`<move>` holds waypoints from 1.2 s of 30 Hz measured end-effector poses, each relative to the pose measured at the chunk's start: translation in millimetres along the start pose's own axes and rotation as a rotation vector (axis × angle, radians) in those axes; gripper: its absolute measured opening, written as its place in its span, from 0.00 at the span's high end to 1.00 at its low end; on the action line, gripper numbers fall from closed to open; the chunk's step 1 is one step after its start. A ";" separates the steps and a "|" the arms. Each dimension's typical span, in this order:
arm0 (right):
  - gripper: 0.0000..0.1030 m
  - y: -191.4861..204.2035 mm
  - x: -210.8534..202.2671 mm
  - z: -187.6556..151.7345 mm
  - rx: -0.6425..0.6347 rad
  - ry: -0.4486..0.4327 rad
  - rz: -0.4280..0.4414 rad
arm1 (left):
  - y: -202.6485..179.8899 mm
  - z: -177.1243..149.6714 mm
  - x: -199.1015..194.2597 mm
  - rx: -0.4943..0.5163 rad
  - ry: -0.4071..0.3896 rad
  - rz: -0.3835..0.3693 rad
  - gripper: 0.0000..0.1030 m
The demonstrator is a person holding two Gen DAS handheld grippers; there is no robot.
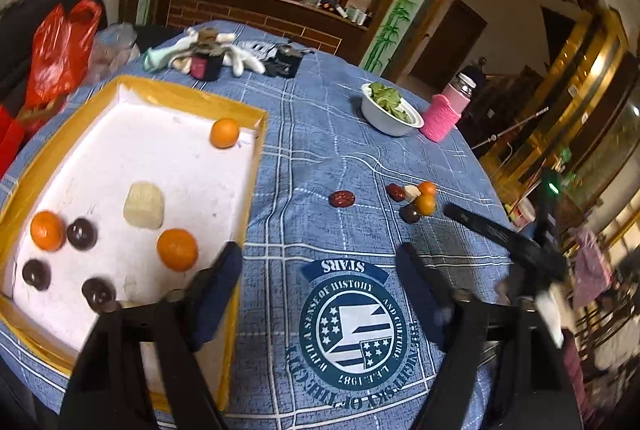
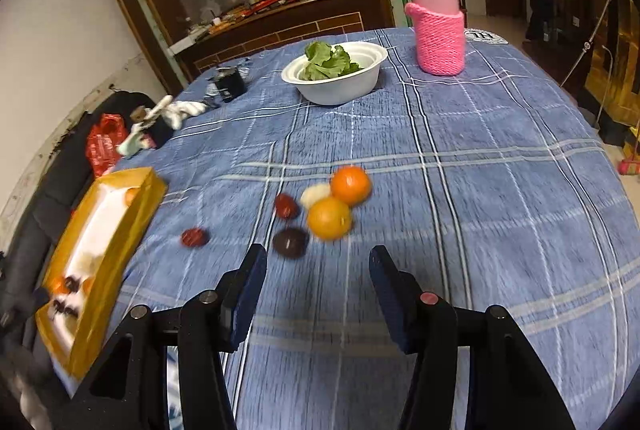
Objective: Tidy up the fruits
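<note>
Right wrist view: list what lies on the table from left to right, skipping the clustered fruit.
Yellow box → lone red date → white bowl of greens → pink bottle.

Home dining room; cloth-covered table (image 2: 480, 169); cluttered wooden sideboard (image 2: 280, 9); bowl of greens (image 2: 340, 81); staircase behind.

From my right gripper's camera the yellow tray (image 2: 105, 250) is smeared, so I can't count the fruit inside. My left gripper's finger (image 1: 218, 284) hides the tray's near corner, and my right gripper (image 1: 505, 242) shows there only as a blur.
</note>
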State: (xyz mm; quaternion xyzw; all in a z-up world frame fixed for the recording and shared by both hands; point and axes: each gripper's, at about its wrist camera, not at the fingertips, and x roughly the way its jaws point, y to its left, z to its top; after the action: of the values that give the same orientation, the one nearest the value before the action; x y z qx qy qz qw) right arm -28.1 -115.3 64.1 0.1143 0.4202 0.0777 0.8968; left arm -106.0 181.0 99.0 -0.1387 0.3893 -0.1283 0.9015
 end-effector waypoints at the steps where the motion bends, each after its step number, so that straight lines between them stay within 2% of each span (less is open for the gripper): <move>1: 0.48 0.2 9.1 4.7 0.000 -0.001 -0.018 | -3.2 0.8 1.6 0.013 0.003 0.005 0.52; 3: 0.49 -0.2 25.2 12.8 0.002 -0.001 -0.067 | -9.8 3.1 8.6 0.033 0.017 0.011 0.54; 5: 0.49 -2.8 39.3 15.7 0.016 0.019 -0.080 | -16.4 6.6 20.4 0.048 0.035 0.026 0.54; 9: 0.50 -6.7 53.6 11.0 0.029 0.038 -0.031 | -33.6 15.3 54.3 0.097 0.080 0.041 0.54; 10: 0.54 -9.0 55.4 10.8 0.038 0.034 -0.009 | -39.8 18.2 67.7 0.121 0.099 0.054 0.54; 11: 0.65 -10.8 55.5 11.8 0.048 0.034 0.003 | -43.5 19.8 76.9 0.134 0.111 0.062 0.54; 17: 0.66 -19.6 52.2 11.0 0.075 0.037 0.057 | -65.7 30.8 147.2 0.246 0.172 0.146 0.54; 22: 0.65 -22.7 48.2 11.6 0.101 0.039 0.100 | -71.2 29.0 179.7 0.310 0.196 0.206 0.55; 23: 0.65 -22.3 45.7 12.2 0.100 0.031 0.102 | -71.9 27.1 183.5 0.324 0.197 0.218 0.60; 24: 0.65 -21.3 44.6 12.6 0.099 0.026 0.103 | -72.6 24.1 186.8 0.343 0.199 0.239 0.72; 26: 0.65 -19.8 40.5 13.1 0.095 0.012 0.106 | -73.2 20.5 184.3 0.357 0.177 0.246 0.73; 30: 0.65 -19.5 34.7 14.4 0.095 -0.011 0.109 | -66.3 21.0 156.2 0.278 0.136 0.201 0.73; 33: 0.65 -18.9 30.0 14.1 0.093 -0.028 0.109 | -60.9 21.6 112.7 0.212 0.069 0.146 0.73; 36: 0.65 -16.8 29.4 13.2 0.081 -0.037 0.106 | -49.3 17.9 63.7 0.168 -0.017 0.142 0.72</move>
State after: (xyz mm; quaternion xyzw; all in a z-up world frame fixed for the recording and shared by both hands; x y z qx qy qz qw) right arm 1.5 -126.4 46.2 0.1739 0.3998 0.1058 0.8937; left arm -56.7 116.2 85.6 -0.0358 0.3785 -0.0953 0.9200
